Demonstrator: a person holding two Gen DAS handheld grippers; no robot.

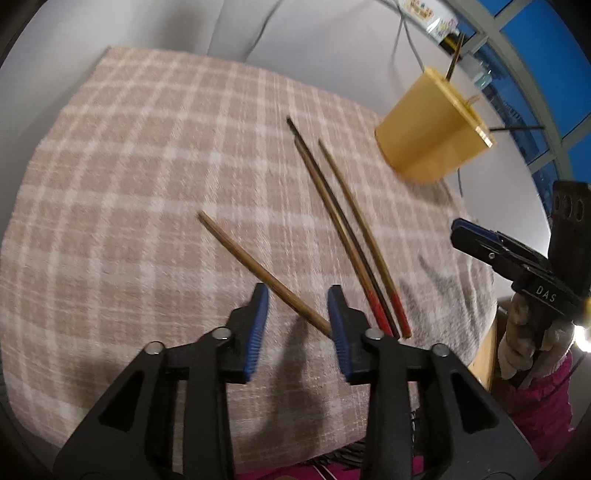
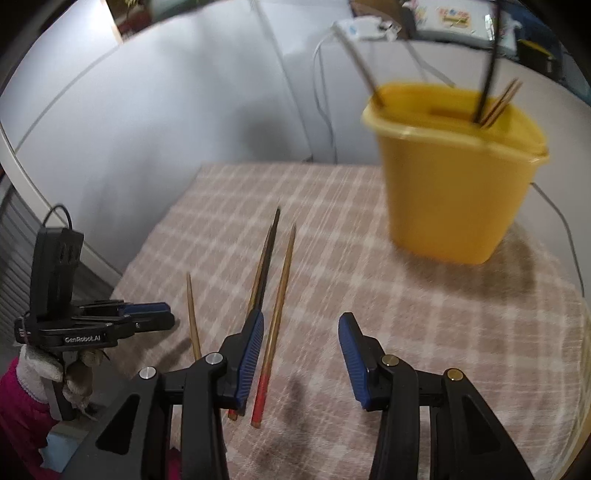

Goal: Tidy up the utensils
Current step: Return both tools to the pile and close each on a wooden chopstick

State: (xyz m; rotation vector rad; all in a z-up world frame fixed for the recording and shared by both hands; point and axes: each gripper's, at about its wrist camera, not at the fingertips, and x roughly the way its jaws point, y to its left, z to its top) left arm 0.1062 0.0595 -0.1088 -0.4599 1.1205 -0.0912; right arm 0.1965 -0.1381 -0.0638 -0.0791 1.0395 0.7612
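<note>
Several chopsticks lie on a pink plaid cloth [image 1: 147, 184]. A lone wooden chopstick [image 1: 258, 269] lies with its near end between my open left gripper's [image 1: 297, 314] jaws. A group of three, a red-ended one [image 1: 362, 236], a dark one [image 1: 332, 221] and another red-ended one, lies to its right. A yellow holder [image 1: 432, 129] with chopsticks in it stands at the far right. In the right wrist view my open, empty right gripper [image 2: 301, 354] hovers near the red-ended chopstick [image 2: 277, 317], with the holder [image 2: 454, 177] ahead right and the left gripper [image 2: 147, 314] at left.
The cloth's near edge runs just below the grippers. Cables [image 2: 325, 92] trail over the white table [image 2: 147, 129] behind the cloth. A white box [image 2: 461, 18] and clutter sit at the far back.
</note>
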